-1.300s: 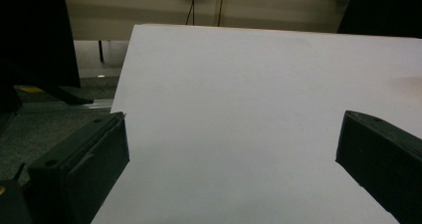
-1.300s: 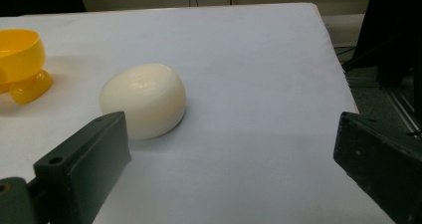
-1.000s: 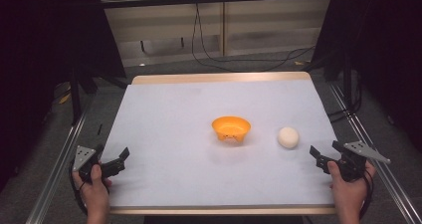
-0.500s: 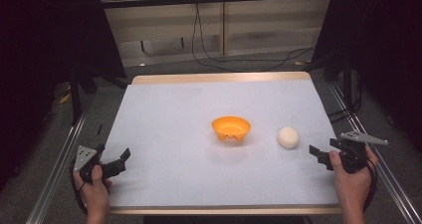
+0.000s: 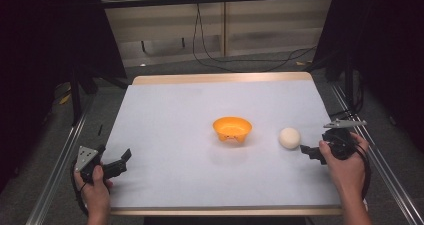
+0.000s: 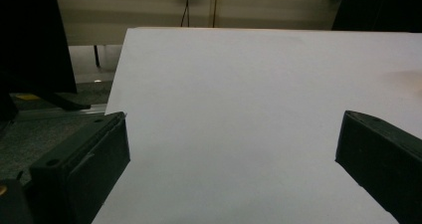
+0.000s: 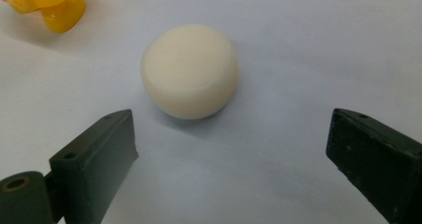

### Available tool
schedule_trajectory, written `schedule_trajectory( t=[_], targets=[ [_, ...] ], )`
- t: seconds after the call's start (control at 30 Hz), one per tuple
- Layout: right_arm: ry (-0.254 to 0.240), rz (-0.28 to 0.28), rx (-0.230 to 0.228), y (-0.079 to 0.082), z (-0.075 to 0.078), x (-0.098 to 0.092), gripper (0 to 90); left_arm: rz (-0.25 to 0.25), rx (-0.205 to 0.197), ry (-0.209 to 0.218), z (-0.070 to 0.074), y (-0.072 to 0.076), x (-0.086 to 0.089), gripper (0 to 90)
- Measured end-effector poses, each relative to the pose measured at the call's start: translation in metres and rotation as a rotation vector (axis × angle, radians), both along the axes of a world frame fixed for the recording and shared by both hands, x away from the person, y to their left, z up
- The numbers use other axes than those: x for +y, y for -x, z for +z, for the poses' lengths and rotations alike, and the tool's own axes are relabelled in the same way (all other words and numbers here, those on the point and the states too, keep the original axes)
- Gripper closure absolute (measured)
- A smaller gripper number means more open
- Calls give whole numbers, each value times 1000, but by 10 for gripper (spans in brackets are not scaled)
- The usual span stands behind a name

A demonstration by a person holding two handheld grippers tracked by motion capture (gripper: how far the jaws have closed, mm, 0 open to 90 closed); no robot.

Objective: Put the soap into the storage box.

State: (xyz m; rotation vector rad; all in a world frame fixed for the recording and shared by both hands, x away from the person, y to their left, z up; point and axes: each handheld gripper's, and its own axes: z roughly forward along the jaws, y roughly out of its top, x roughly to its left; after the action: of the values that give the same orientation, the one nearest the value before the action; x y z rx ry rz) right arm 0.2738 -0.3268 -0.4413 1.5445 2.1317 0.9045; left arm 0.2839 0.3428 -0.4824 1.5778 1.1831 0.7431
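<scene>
A cream-white ball (image 5: pixel 289 137) rests on the white table top (image 5: pixel 190 110), just right of an orange bowl (image 5: pixel 232 128) that sits near the middle. My right gripper (image 5: pixel 306 150) hovers close to the ball's near right side, jaws wide open and pointed at it. In the right gripper view the ball (image 7: pixel 189 70) lies just beyond the open jaws of my right gripper (image 7: pixel 231 154), with the bowl's foot (image 7: pixel 47 4) at the top left. My left gripper (image 5: pixel 120 162) rests open at the table's near left corner; its jaws hold nothing in the left gripper view (image 6: pixel 229 154).
Metal rails (image 5: pixel 55 160) run along both sides of the table. Black cables (image 5: pixel 240 60) lie on the floor beyond the far edge, in front of a pale wall panel. A wooden strip (image 5: pixel 220 78) borders the table's far edge.
My right gripper has moved left and forward toward the ball, closing most of the gap. The left gripper has barely shifted.
</scene>
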Motion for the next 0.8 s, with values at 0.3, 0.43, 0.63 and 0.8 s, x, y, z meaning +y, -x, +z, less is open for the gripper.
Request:
schedule_trajectory(
  t=[0.3,0.43,0.63,0.8],
  targets=[
    [8,63,66,-18,-1,16,43,0,-4,6,0,0,-1,4],
    [12,76,73,-23,0,22,43,-3,-4,4,0,0,-1,6],
    [26,89,96,-32,2,33,52,-5,2,0,0,0,-1,7],
    [33,86,109,-41,1,37,74,-4,2,0,0,0,-2,7]
  ],
)
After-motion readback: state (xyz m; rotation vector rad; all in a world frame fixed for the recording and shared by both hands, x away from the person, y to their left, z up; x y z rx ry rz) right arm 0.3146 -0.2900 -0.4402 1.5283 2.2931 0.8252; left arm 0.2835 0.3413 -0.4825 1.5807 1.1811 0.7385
